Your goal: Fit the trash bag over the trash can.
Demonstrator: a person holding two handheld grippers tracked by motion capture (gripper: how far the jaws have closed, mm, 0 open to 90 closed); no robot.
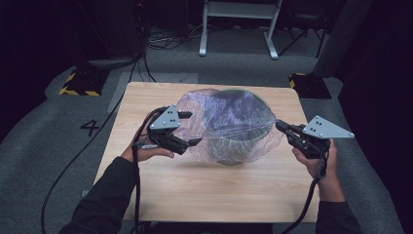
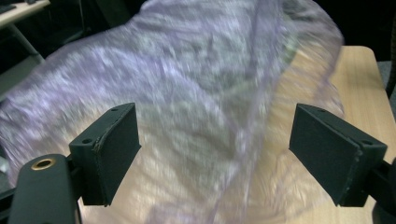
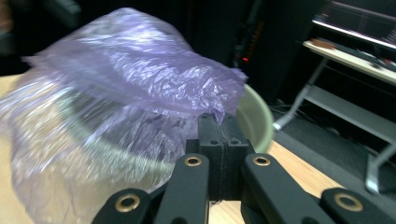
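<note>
Now, the scene by parts:

Table: a light wooden table (image 1: 160, 185) takes the middle of the high view, with grey floor around it.

Bowl: a pale green bowl (image 1: 234, 146) stands on the table, a little right of the centre of the high view; in the right gripper view its rim (image 3: 254, 121) shows at centre right, behind the jaws.

Bag: a thin, see-through purple plastic bag (image 1: 229, 117) lies over the bowl and spreads around it (it covers the bowl's mouth and hangs down on both sides). In the left gripper view the bag (image 2: 196, 93) is blurred and reaches from the upper left down to the lower middle.

Left gripper: the left gripper (image 1: 190, 129) is at centre left of the high view, just beside the bag's left edge. Its jaws stand spread wide; bag film lies between them, but the pads (image 2: 116, 149) do not press on it.

Right gripper: the right gripper (image 1: 281, 126) is at centre right of the high view, at the bag's right edge. Its jaws are pressed together and pinch a stretched fold of the bag, seen in the right gripper view (image 3: 223, 140).

Hands: a person's hands in dark sleeves come from the bottom of the high view.
</note>
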